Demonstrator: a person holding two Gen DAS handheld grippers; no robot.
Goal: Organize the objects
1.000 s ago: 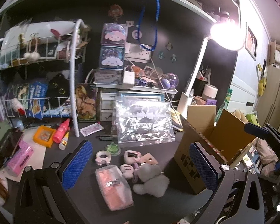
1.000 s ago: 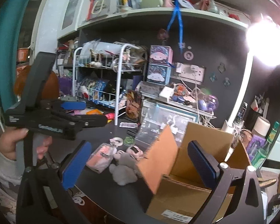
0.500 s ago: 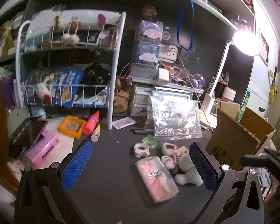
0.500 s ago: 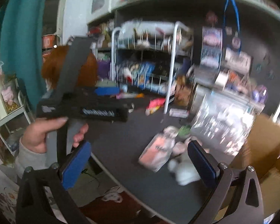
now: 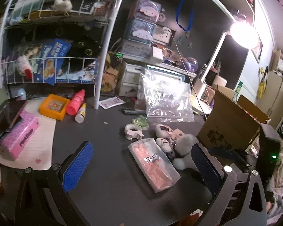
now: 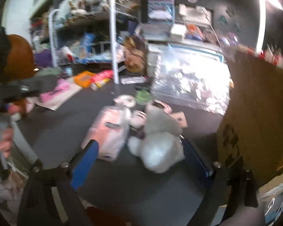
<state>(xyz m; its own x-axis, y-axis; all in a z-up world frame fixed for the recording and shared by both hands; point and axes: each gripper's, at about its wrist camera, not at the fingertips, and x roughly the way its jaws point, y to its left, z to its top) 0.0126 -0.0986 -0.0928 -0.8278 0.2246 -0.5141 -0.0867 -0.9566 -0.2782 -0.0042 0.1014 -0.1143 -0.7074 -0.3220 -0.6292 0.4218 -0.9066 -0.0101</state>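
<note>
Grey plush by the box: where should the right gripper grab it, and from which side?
Grip the plush across its round body, coming down from above and the near side. It lies on the dark table, soft and bulging, with the wrapped pink pack on one side and the cardboard box on the other. The right gripper already has it between its pads, jaws closing, not yet pressing.

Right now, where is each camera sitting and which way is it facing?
Left wrist: on the left gripper, angled down over the desk at the pink packet and plush; its own open blue fingers show, the right gripper at the edge.
Right wrist: on the right gripper, angled down at the plush; its closing fingers show, nothing gripped, with the left gripper and a hand.
Both share packet, plush, box and rack.
</note>
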